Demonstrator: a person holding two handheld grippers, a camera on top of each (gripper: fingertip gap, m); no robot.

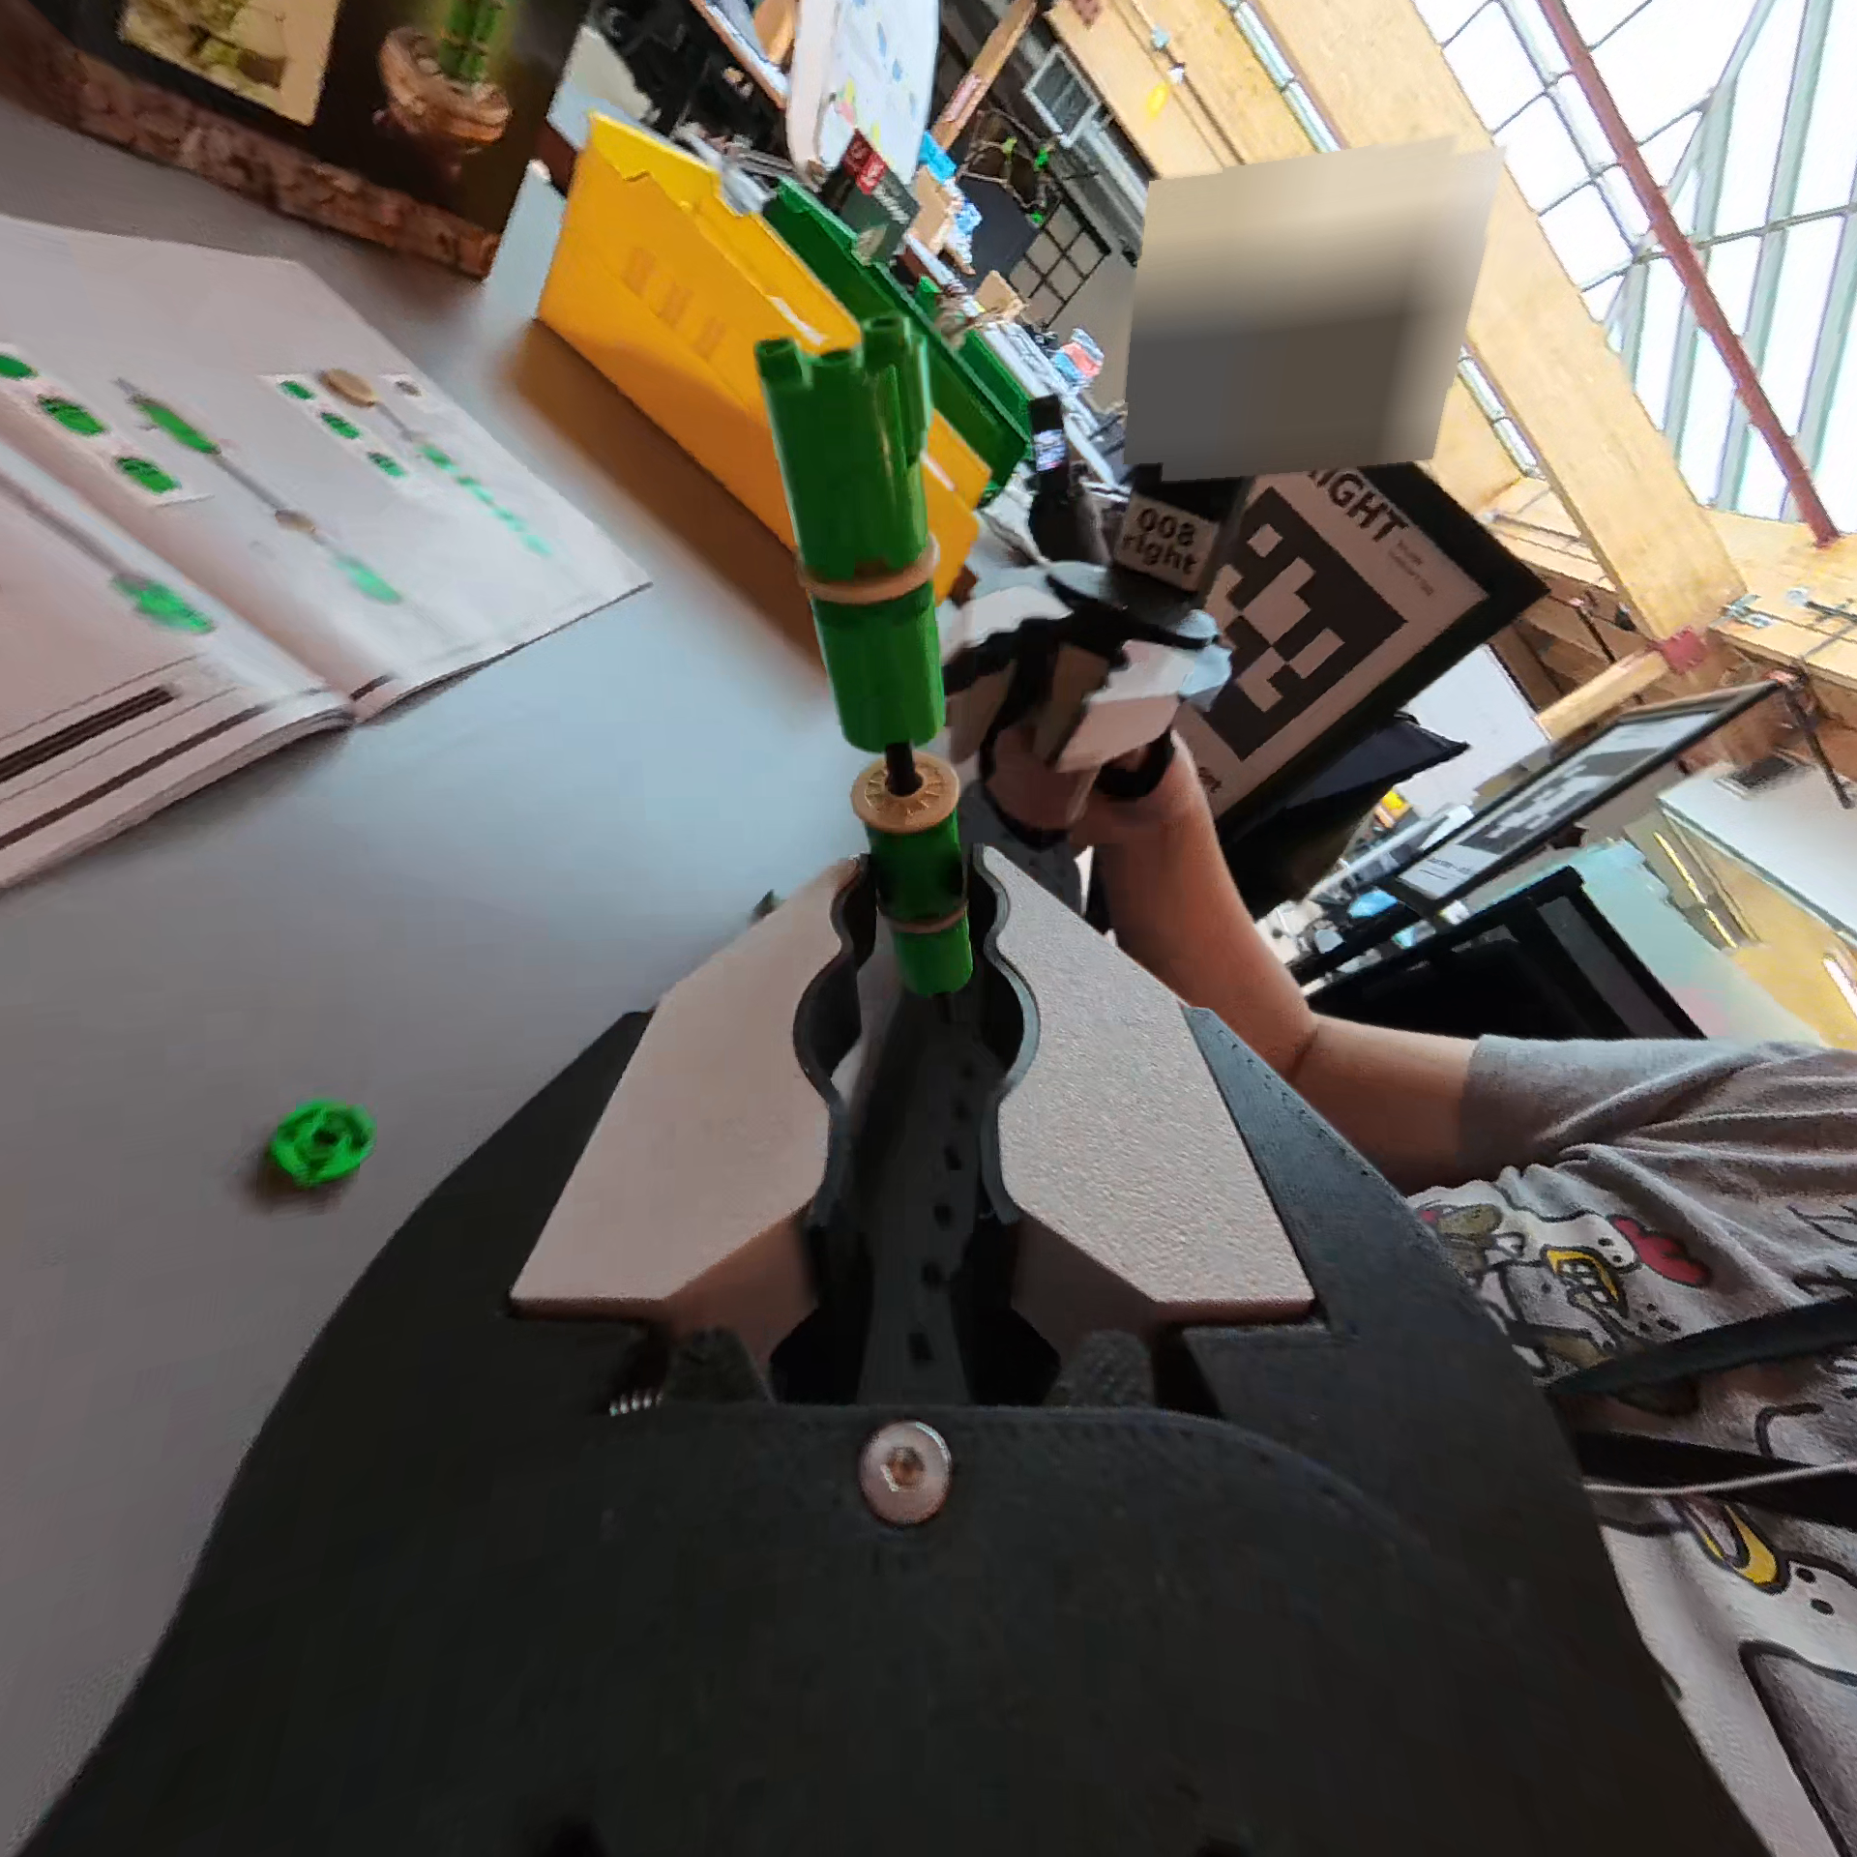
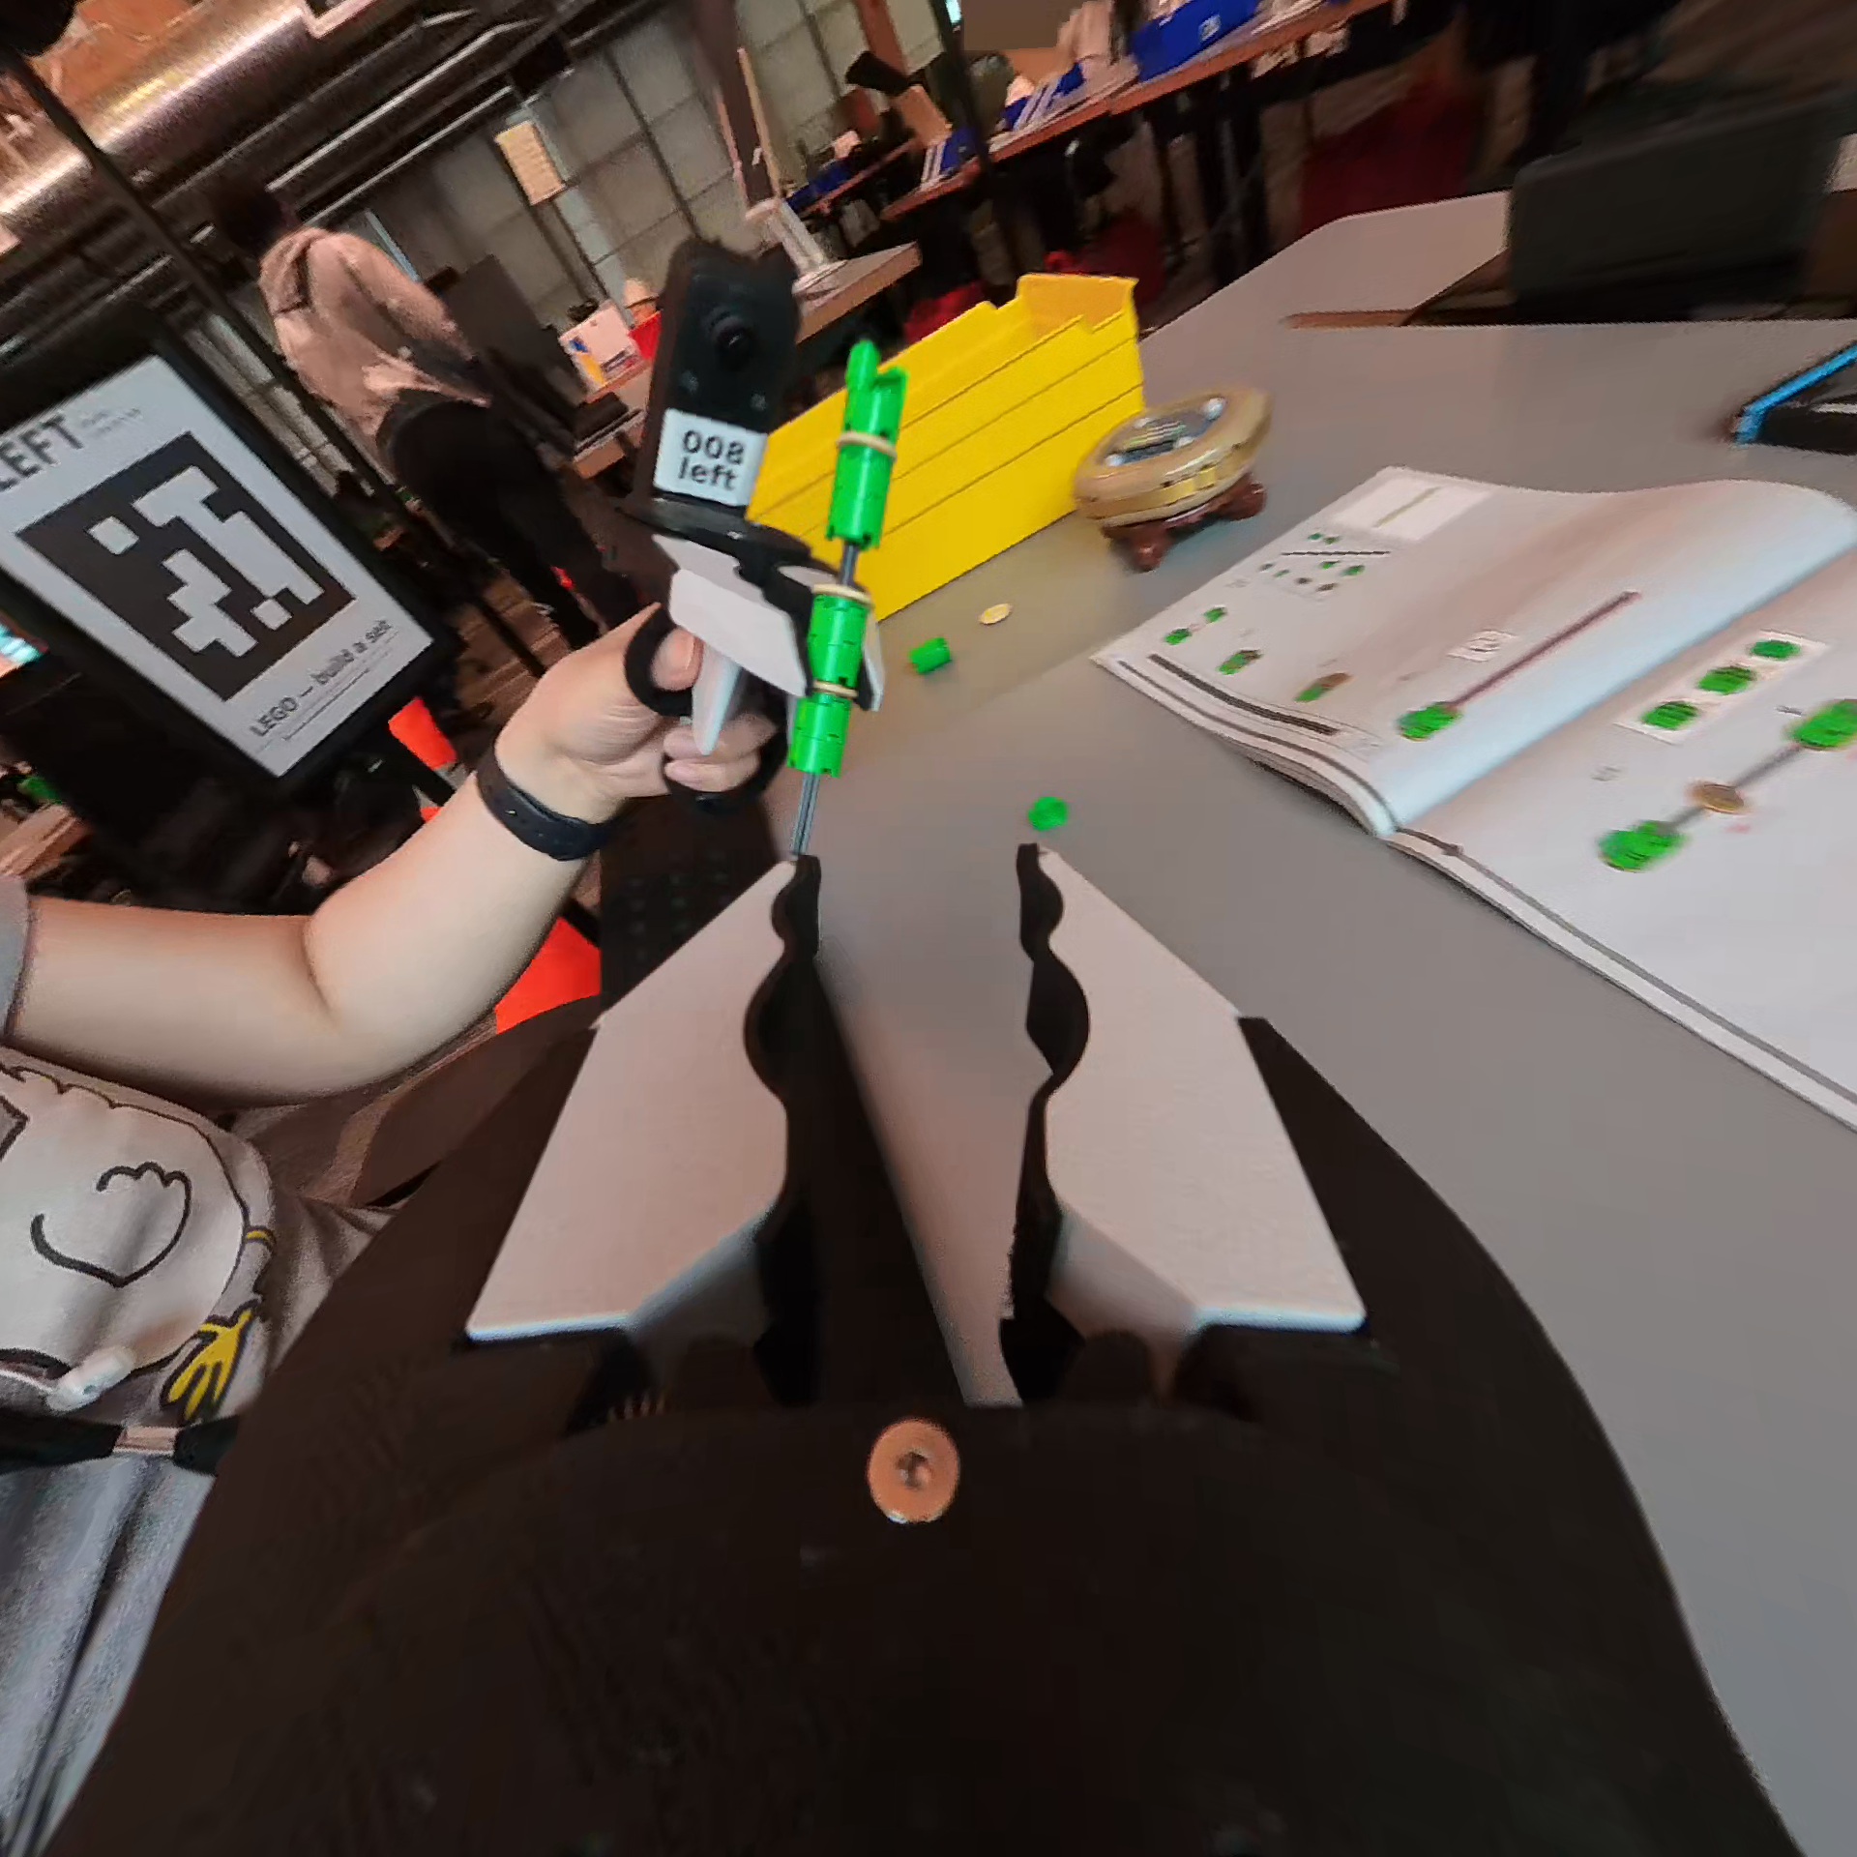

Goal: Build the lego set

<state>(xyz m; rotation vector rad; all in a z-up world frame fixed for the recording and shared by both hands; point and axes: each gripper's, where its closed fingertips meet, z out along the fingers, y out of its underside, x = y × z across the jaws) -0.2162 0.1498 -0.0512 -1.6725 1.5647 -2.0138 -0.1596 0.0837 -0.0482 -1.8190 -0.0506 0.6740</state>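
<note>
Gripping the green stalk [image 1: 884, 643] upright above the worktop [image 1: 502, 904], the left claw [image 1: 919, 904] steadies it while the right claw [image 2: 914, 874], spread wide and empty, likely fetches the loose green piece [image 2: 1047, 812] at one o'clock.

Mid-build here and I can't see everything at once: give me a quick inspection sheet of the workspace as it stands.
Surface: grey matte table, mostly bare.
Job's things: green segmented stalk with tan rings on a black axle, held upright off the table; open instruction booklet; loose green round piece; small green bricks; tan round piece; tan pot base on brown feet.
Clutter: yellow plastic bin; set box.
Grippers: left gripper shut on the stalk; right gripper open, empty.
Cables: nothing seen.
Surroundings: marker boards, benches, a person standing behind.
</note>
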